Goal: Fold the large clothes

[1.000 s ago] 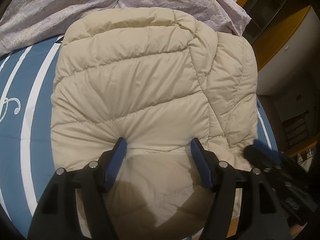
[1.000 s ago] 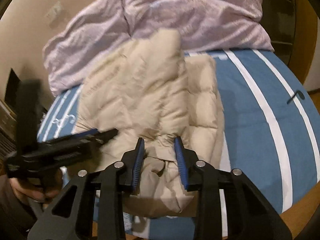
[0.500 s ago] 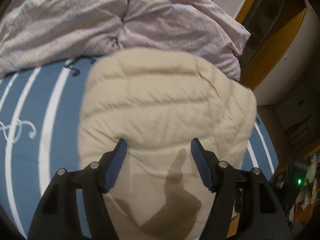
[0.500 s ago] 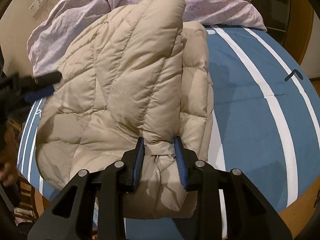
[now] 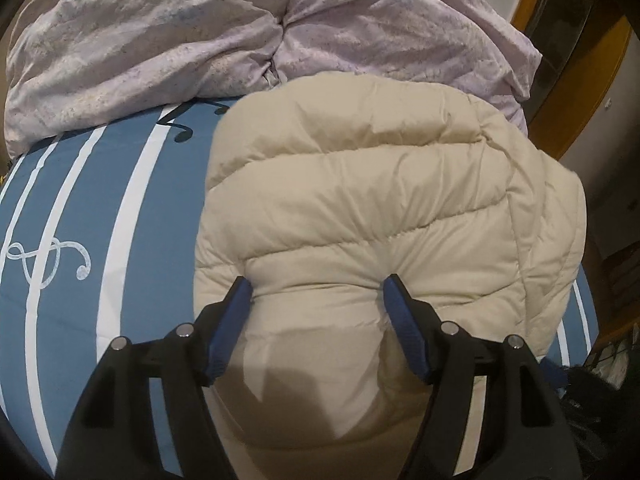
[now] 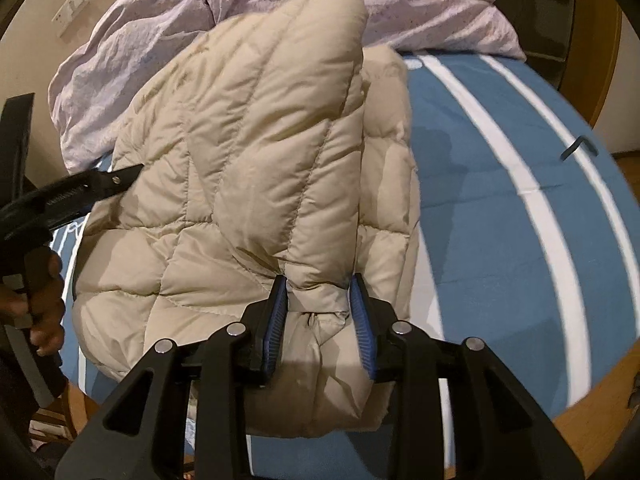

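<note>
A cream quilted down jacket [image 5: 380, 184] lies folded on the blue striped bed. My left gripper [image 5: 316, 286] stands wide over its near edge; both blue pads dent the padding, a thick bulge sits between them, and the jaws are opening. In the right wrist view the jacket [image 6: 248, 128] shows a folded panel on top. My right gripper [image 6: 318, 284] pinches a narrow fold at the near end, with its jaws also opening. The left gripper [image 6: 116, 176] reaches in from the left edge, held by a hand [image 6: 44, 308].
A crumpled lilac quilt [image 5: 200, 40] is piled at the far end of the bed, behind the jacket. Blue sheet with white stripes [image 6: 500, 200] spreads to the right of the jacket. Wooden bed edge and floor [image 6: 600, 408] lie at the lower right.
In the left wrist view the jacket has slid rightward and more blue sheet shows at left. In the right wrist view the jacket has grown larger, and the left gripper sits higher at the left edge.
</note>
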